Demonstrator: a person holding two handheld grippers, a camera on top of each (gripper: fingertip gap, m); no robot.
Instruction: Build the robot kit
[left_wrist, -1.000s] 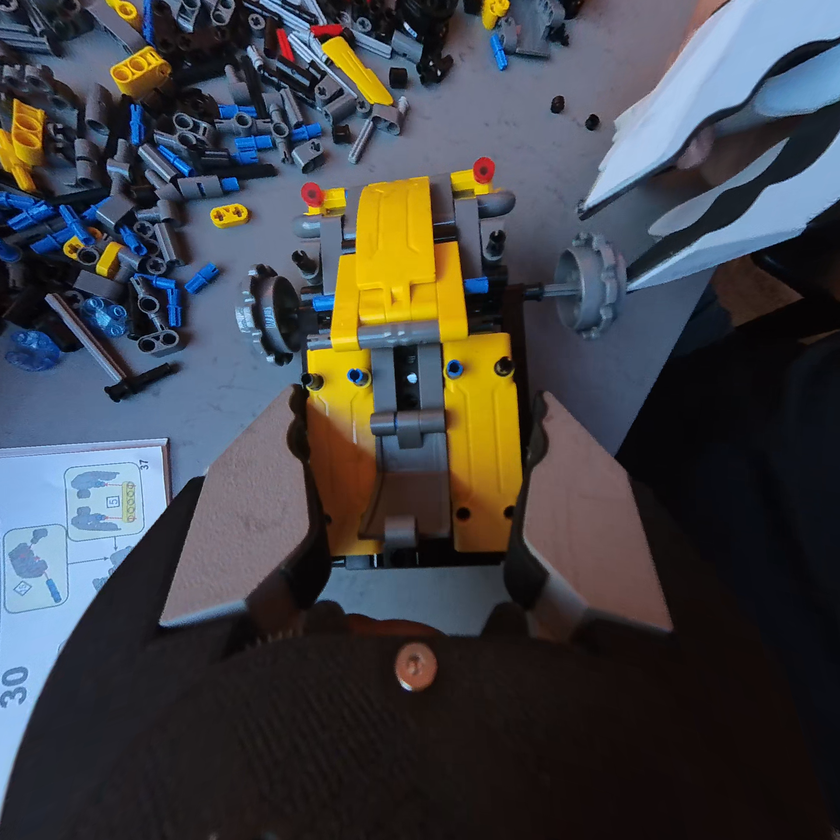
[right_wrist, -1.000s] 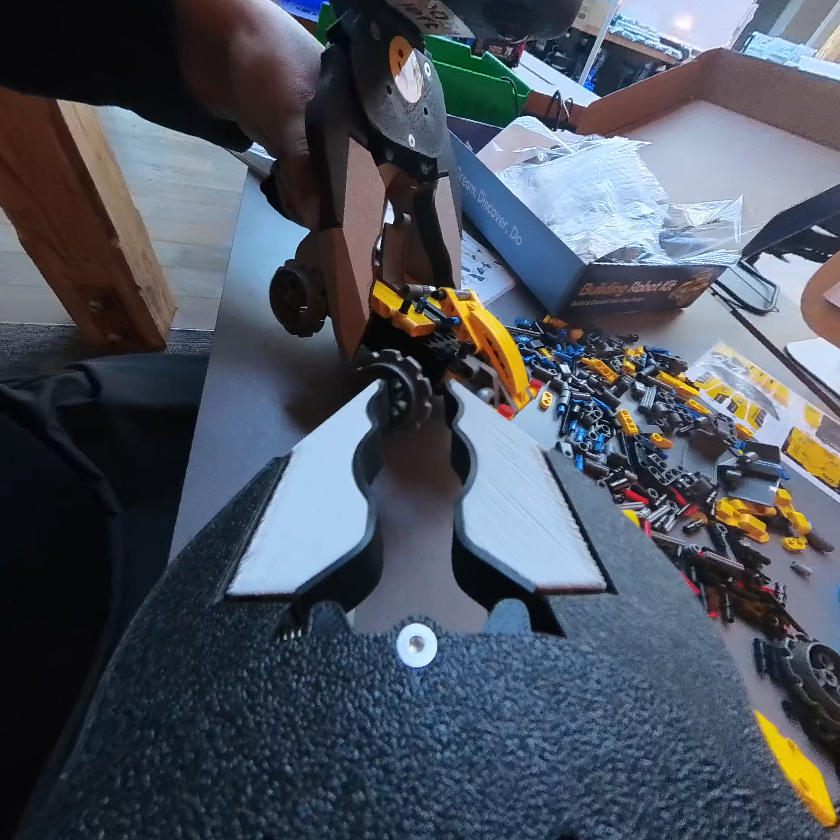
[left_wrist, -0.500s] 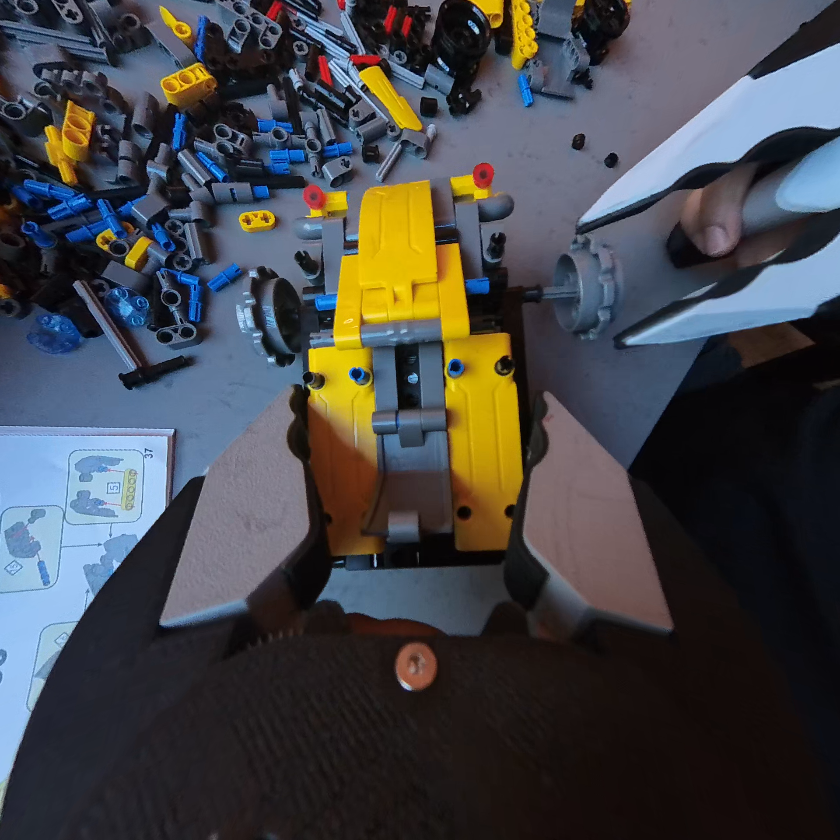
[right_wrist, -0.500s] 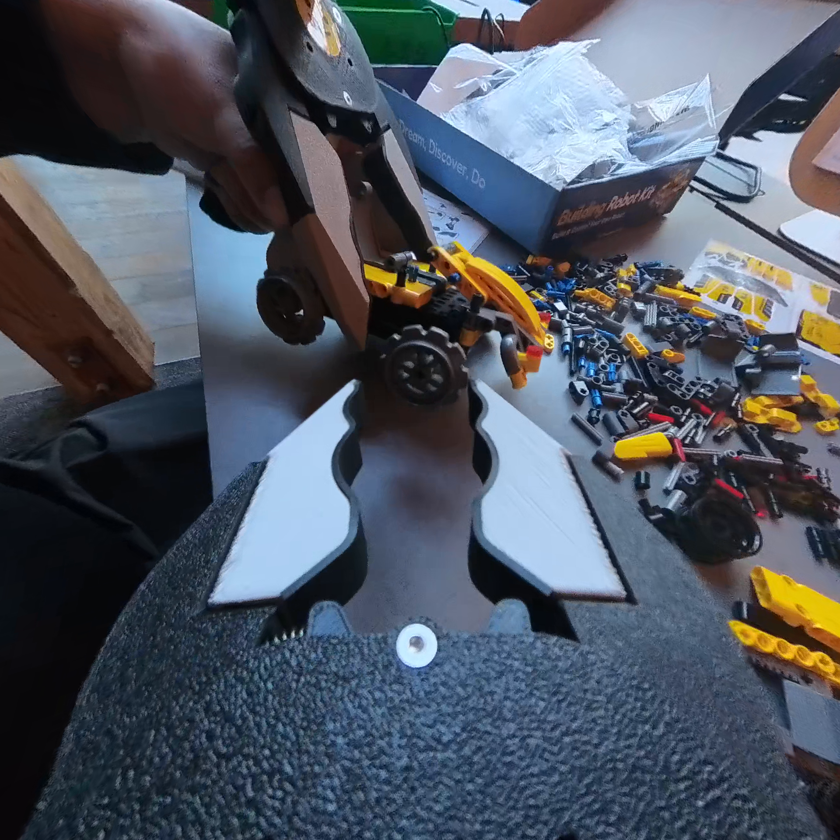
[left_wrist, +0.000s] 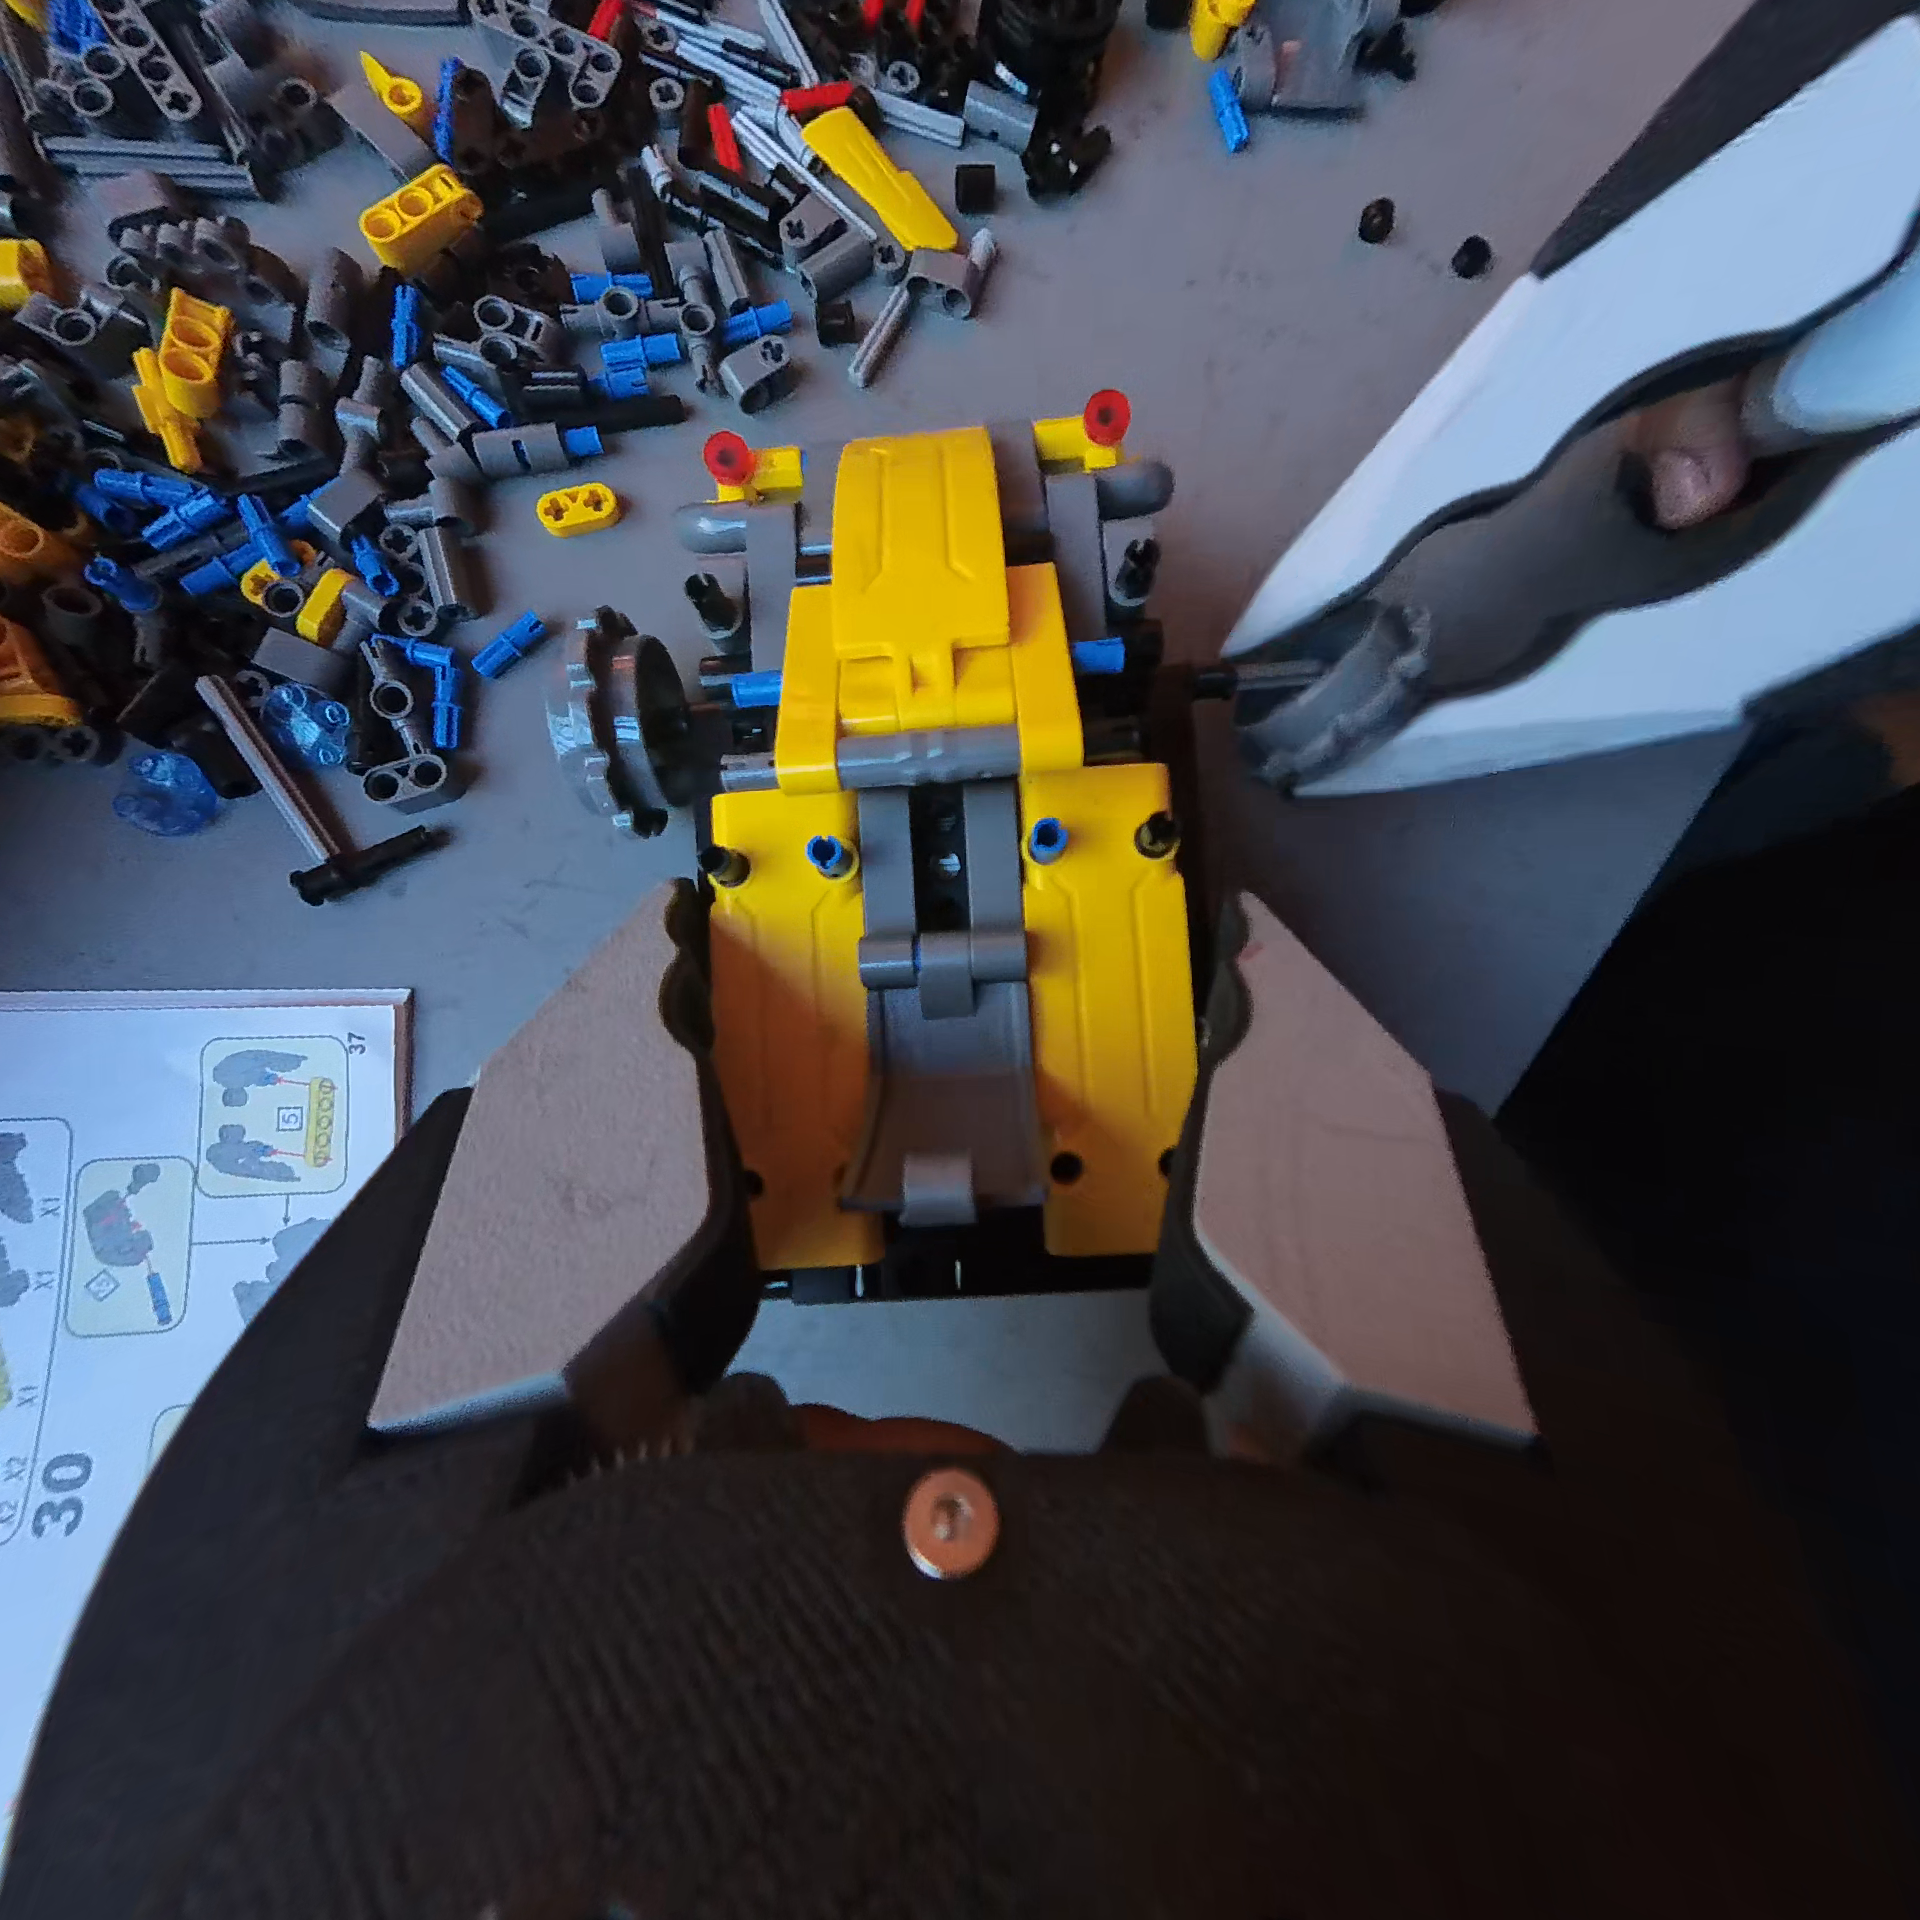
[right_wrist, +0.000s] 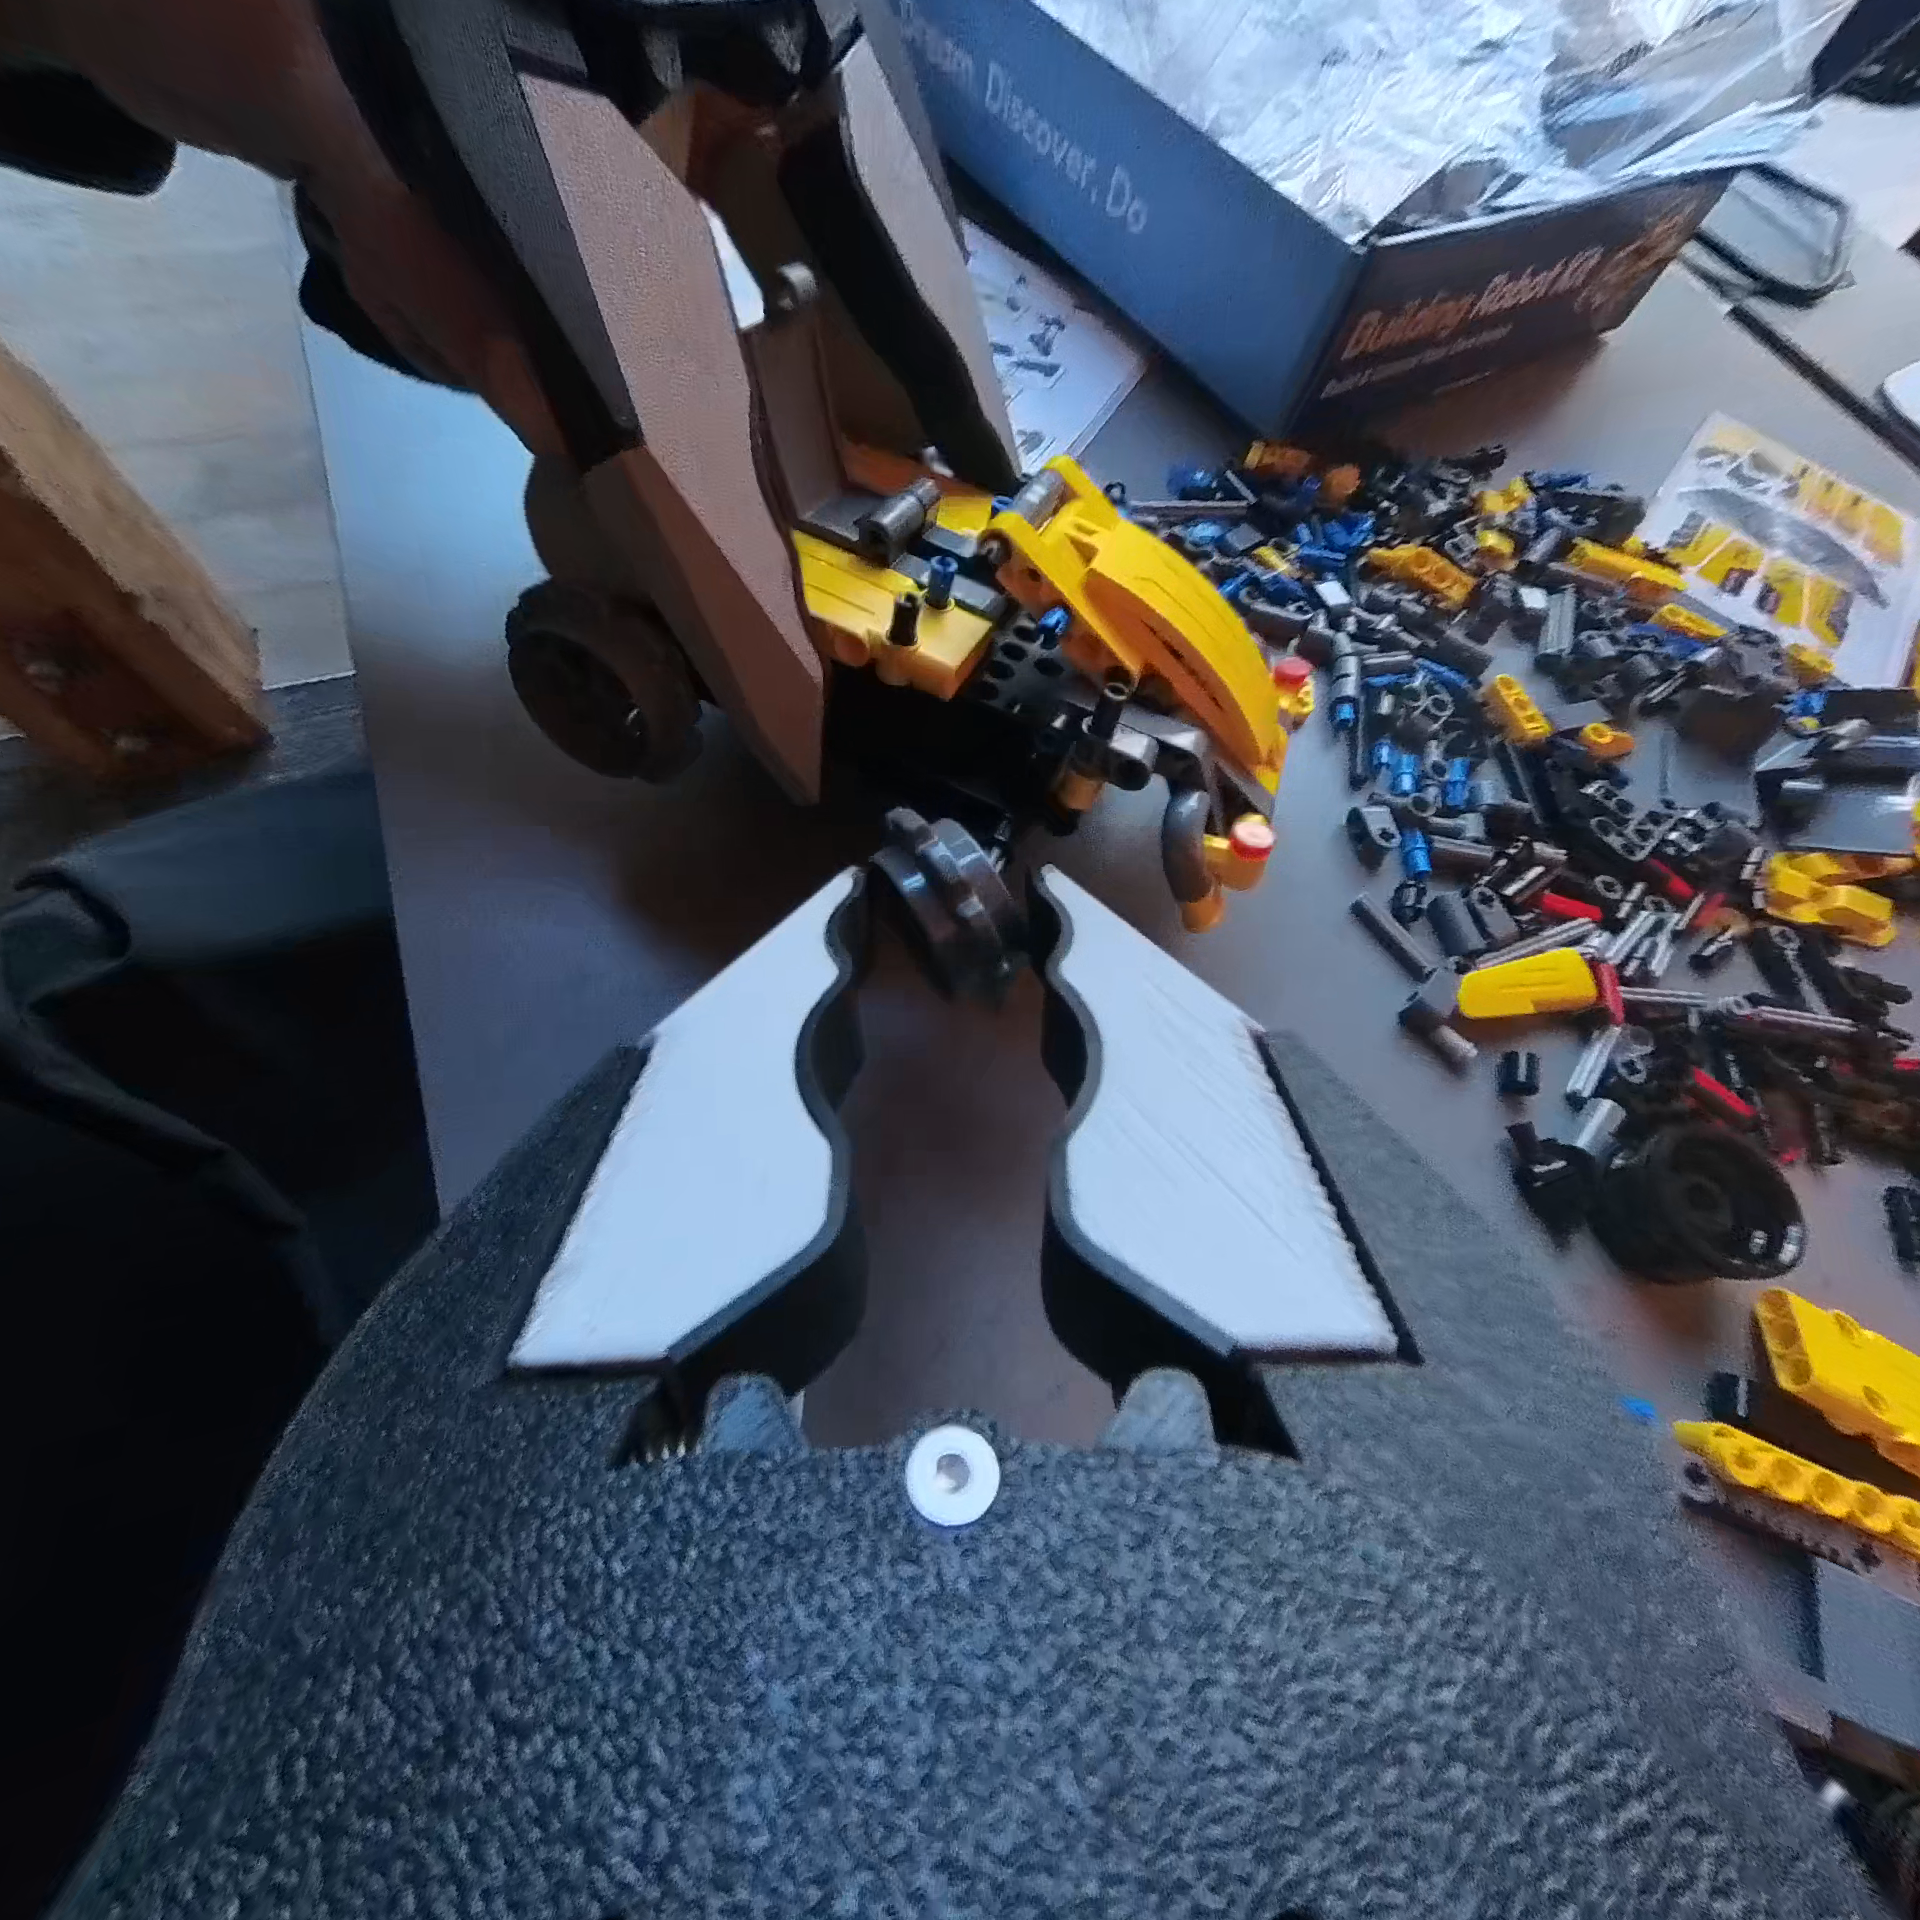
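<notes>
Yellow model car (left_wrist: 951, 862) clenched in L gripper (left_wrist: 951, 914) — R gripper (right_wrist: 951, 914) fingers apart round grey wheel hub (right_wrist: 951, 899), near table edge (left_wrist: 1621, 935).

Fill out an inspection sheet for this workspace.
Surface: grey table, strewn with parts.
Job's things: yellow brick-built vehicle; grey wheel hub on its axle.
Clutter: loose building pieces, instruction booklet, loose black tyre.
Grippers: left gripper clamps the vehicle body; right gripper straddles the hub, contact unclear.
Cables: nothing seen.
Surroundings: blue kit box holding plastic bags.
</notes>
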